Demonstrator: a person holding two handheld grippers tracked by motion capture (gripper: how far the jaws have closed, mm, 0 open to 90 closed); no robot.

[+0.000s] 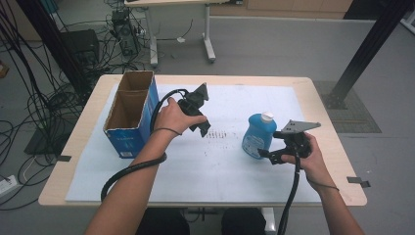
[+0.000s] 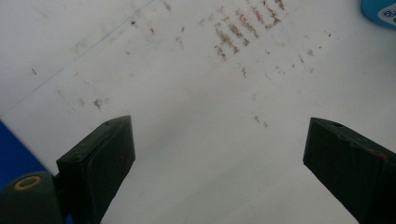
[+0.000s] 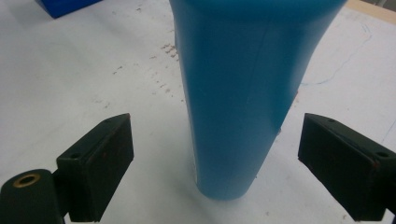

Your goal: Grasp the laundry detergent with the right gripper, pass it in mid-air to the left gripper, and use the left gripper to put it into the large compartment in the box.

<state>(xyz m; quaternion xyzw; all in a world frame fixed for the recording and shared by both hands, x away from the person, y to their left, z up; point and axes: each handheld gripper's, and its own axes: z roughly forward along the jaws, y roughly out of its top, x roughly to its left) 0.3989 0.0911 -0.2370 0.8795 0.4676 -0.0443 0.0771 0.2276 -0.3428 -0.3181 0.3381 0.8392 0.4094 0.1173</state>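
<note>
**Open jaws at a blue bottle**

High view: grey floor with tangled cables behind a wooden table [image 1: 323,98] under a white sheet [image 1: 195,166]. Blue bottle [image 1: 258,136] with white cap upright right of centre. Right gripper [image 1: 264,154] just beside its base, spread wide, not pressing. Left gripper [image 1: 203,128] above the sheet's middle, pointing down, near an open blue cardboard box [image 1: 131,113] at the left.

Left gripper view: smudged white sheet below, jaws wide apart with nothing between, edge of the bottle [image 2: 380,10] in the top right corner.

Right gripper view: bottle [image 3: 243,93] standing on the sheet between the parted jaws, clear gaps on both sides.
</note>
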